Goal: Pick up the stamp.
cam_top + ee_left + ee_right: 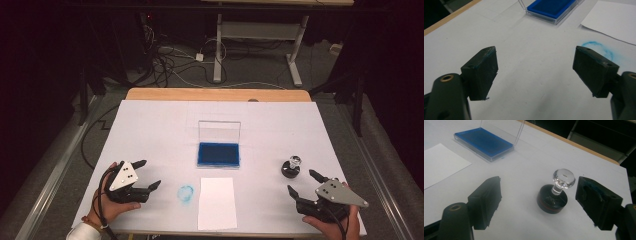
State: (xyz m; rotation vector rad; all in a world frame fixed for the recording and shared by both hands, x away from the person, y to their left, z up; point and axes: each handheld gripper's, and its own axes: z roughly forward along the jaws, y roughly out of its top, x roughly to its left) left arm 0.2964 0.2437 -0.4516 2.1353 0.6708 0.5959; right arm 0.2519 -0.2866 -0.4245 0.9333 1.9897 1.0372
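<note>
Just right of the open blue ink pad, a black round stamp with a clear knob stands upright on the white table; the right gripper sits near it, jaws wide, holding nothing; left of the pad, the left gripper rests with jaws wide and empty.

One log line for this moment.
left gripper open, free | right gripper open, near stamp | ink pad lid up | paper blank
</note>
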